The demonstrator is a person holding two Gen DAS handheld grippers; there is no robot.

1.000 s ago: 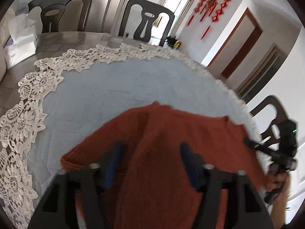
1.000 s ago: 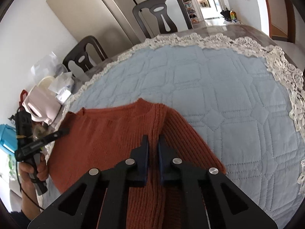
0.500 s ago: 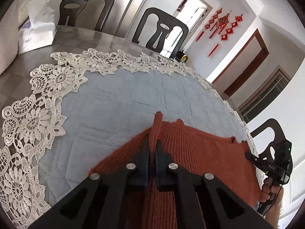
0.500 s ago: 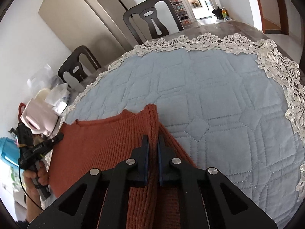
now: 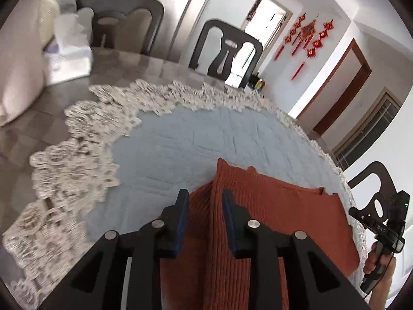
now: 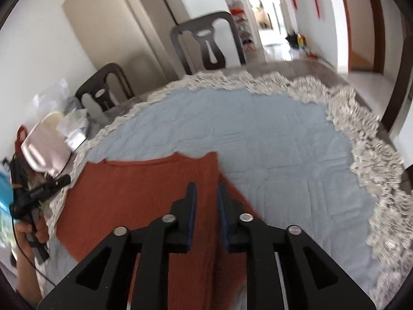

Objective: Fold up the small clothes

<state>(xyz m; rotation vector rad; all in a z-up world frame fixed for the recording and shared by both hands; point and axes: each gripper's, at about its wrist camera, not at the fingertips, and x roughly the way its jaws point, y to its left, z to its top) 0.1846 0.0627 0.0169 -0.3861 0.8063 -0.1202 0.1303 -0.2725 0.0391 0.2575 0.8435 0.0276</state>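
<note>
Sweater [image 5: 271, 206] time: this rust-red knit top is the thing to fold, and it lies flat on the blue quilted cloth [image 5: 206, 134], near the person's edge of the table.

Start at the tools. The left gripper [image 5: 205, 206] has its two black jaws a little apart, and they are opening. A raised fold of the sweater sits between them, but the blue pads [image 5: 183, 219] do not press on it. The right gripper [image 6: 206, 201] is the same: jaws a little apart and opening, with the sweater's folded edge between them and not squeezed.

Going outward, one side of the sweater looks folded over onto the middle, so I think one fold is done. White lace [image 5: 77, 160] runs round the blue cloth. Past it is the grey table [image 5: 129, 67], a tissue pack [image 5: 69, 62] and dark chairs [image 5: 227, 49].

The sweater looks soft, floppy and light. It will sag and bunch if held in the middle. I think the best spots to pinch are the edges and corners, one with each gripper.
</note>
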